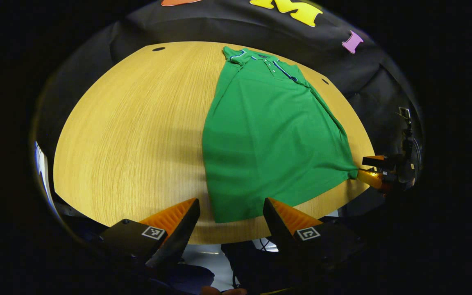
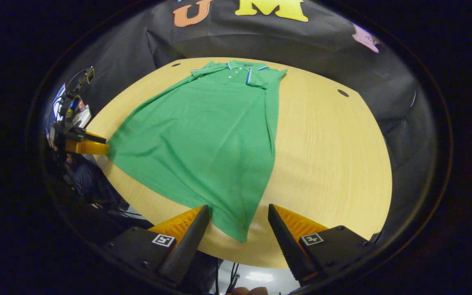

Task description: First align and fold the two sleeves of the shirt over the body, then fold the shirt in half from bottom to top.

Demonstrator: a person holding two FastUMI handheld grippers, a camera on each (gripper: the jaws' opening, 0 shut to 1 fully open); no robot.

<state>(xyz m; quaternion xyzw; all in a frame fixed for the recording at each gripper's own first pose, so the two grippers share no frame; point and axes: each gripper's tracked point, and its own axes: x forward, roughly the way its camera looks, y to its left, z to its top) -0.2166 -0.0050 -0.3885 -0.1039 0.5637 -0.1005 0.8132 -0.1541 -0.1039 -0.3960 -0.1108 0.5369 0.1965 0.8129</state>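
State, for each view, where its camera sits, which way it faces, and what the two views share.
Left gripper view: rides on the left gripper at the table edge, facing up the green shirt toward its collar; own spread fingers at bottom, right gripper at the hem's other corner.
Right gripper view: rides on the right gripper, facing likewise; own spread fingers at bottom, left gripper far left.
Shared: shirt, table, both grippers.

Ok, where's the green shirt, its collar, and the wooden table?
green shirt (image 1: pixel 268 143), left gripper view, middle of the body.
collar (image 2: pixel 240 65), right gripper view, the striped edge at the far end.
wooden table (image 2: pixel 326 155), right gripper view, bare top beside the shirt.
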